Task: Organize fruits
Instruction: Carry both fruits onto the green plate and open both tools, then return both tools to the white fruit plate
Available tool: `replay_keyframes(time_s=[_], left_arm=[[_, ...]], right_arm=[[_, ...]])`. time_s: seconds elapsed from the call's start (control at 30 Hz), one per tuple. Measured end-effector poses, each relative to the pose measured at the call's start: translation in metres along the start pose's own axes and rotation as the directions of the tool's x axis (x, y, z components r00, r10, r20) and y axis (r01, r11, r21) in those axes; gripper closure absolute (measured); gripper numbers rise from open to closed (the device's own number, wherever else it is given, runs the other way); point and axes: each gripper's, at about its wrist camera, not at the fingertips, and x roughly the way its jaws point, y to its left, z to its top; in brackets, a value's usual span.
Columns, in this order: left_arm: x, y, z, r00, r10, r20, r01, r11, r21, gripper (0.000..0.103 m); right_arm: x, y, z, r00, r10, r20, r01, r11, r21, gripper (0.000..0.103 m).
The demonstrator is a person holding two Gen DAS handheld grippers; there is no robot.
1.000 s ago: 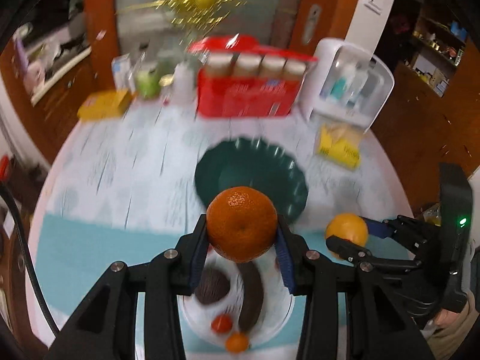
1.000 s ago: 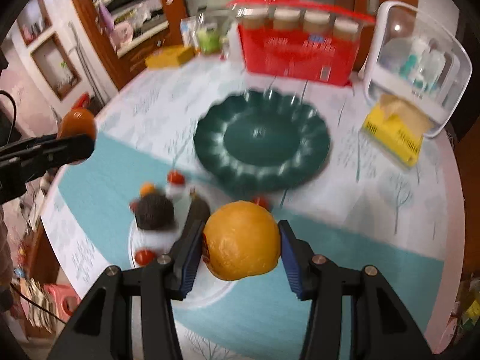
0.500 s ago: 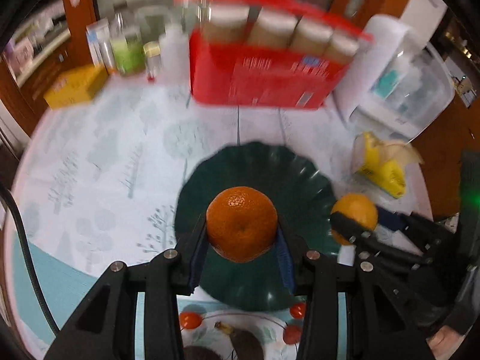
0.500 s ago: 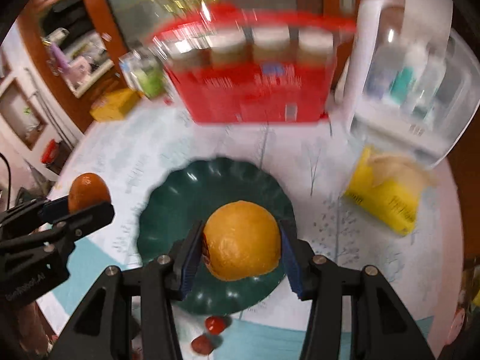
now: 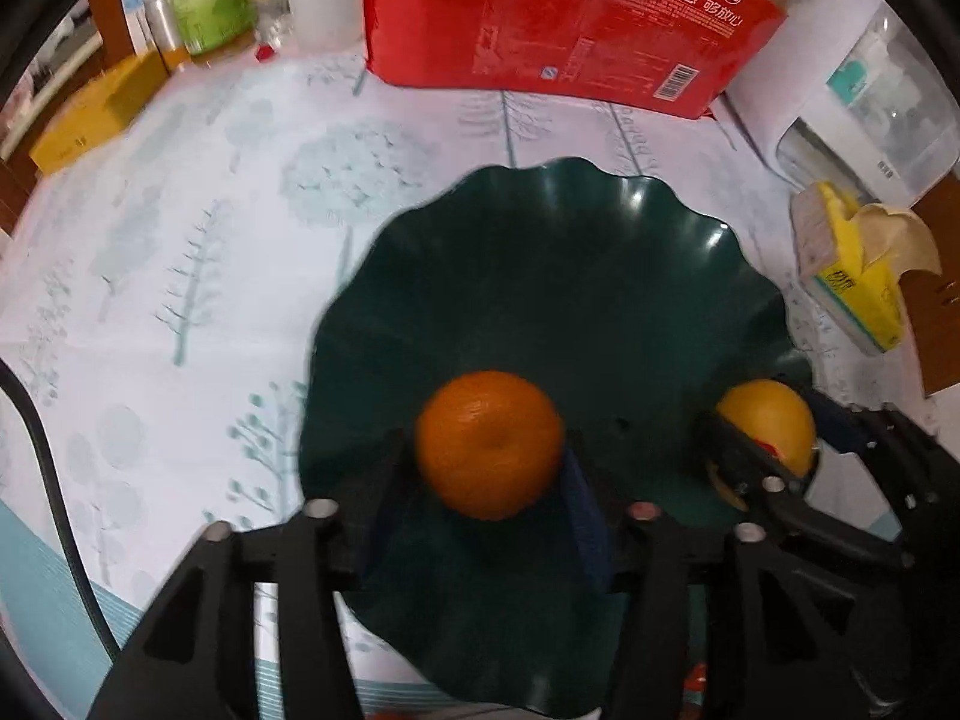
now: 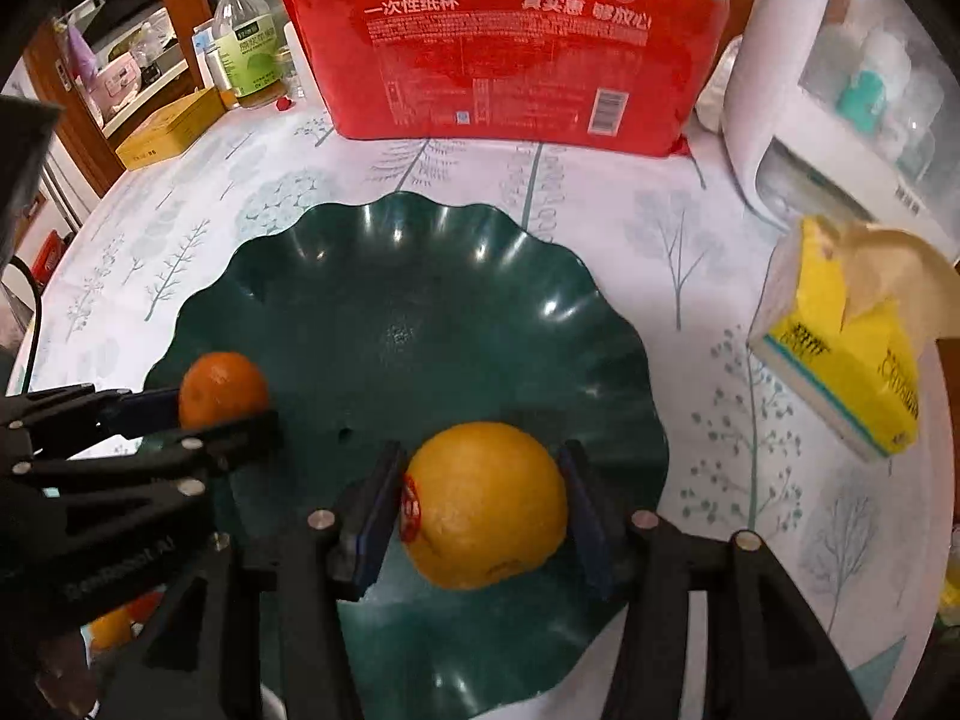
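A dark green scalloped plate [image 5: 540, 252] lies on the tablecloth; it also shows in the right wrist view [image 6: 420, 276]. My left gripper [image 5: 489, 468] is shut on a deep orange tangerine [image 5: 489, 441] low over the plate's near part. It shows from the side in the right wrist view [image 6: 240, 414], with the tangerine [image 6: 219, 387]. My right gripper [image 6: 480, 504] is shut on a yellow-orange orange [image 6: 486, 504] with a red sticker, over the plate's near right part. It shows in the left wrist view [image 5: 774, 450], with the orange [image 5: 768, 420].
A red pack of paper cups [image 6: 504, 54] stands behind the plate. A yellow tissue pack [image 6: 852, 354] and a white storage box [image 6: 840, 90] are at the right. Bottles [image 6: 246, 48] and a yellow box [image 6: 168, 126] are at the back left.
Both grippers have moved forward and down over the green plate, each still holding its fruit. The white plate with the other fruits has dropped out of view.
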Motion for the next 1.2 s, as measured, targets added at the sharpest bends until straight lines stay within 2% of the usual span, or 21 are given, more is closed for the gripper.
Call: replay_keyframes(time_s=[0.07, 0.17, 0.23, 0.33, 0.43, 0.73, 0.93, 1.07, 1.2], left_arm=[[-0.003, 0.003, -0.001, 1.000, -0.016, 0.021, 0.015, 1.000, 0.006, 0.030], [-0.008, 0.007, -0.001, 0.998, -0.052, 0.029, 0.053, 0.998, -0.016, 0.018], [-0.013, 0.009, -0.002, 0.998, -0.054, 0.039, 0.056, 0.998, -0.035, 0.013], [-0.024, 0.007, -0.004, 0.998, -0.017, 0.066, 0.019, 0.999, -0.034, 0.009], [-0.036, 0.006, -0.007, 0.996, -0.003, 0.088, 0.004, 1.000, -0.010, 0.008], [-0.084, 0.009, -0.022, 0.989, -0.037, 0.142, 0.036, 0.999, 0.013, 0.007], [-0.122, 0.011, -0.040, 0.985, -0.046, 0.166, 0.043, 0.999, 0.018, 0.008], [-0.157, 0.010, -0.059, 0.977, -0.037, 0.208, 0.030, 0.999, 0.038, 0.008], [-0.202, 0.013, -0.086, 0.959, 0.003, 0.282, -0.007, 1.000, 0.015, 0.007]], right_arm=[[-0.003, -0.003, -0.003, 1.000, -0.014, 0.013, 0.014, 1.000, 0.014, 0.050], [-0.008, -0.010, -0.004, 1.000, -0.008, 0.023, 0.007, 0.998, 0.055, 0.050], [-0.012, -0.014, -0.005, 1.000, 0.000, 0.029, -0.002, 0.997, 0.082, 0.050], [-0.020, -0.015, -0.006, 1.000, -0.005, 0.031, 0.002, 0.995, 0.095, 0.050], [-0.031, -0.012, -0.007, 0.999, -0.022, 0.040, 0.018, 0.996, 0.086, 0.050], [-0.072, 0.000, -0.017, 0.998, -0.050, 0.048, 0.045, 0.993, 0.109, 0.050], [-0.104, 0.015, -0.037, 0.997, -0.052, 0.052, 0.046, 0.991, 0.123, 0.050], [-0.127, 0.023, -0.050, 0.998, -0.021, 0.056, 0.013, 0.991, 0.135, 0.050], [-0.157, 0.030, -0.060, 0.995, 0.019, 0.099, -0.032, 0.991, 0.129, 0.050]])
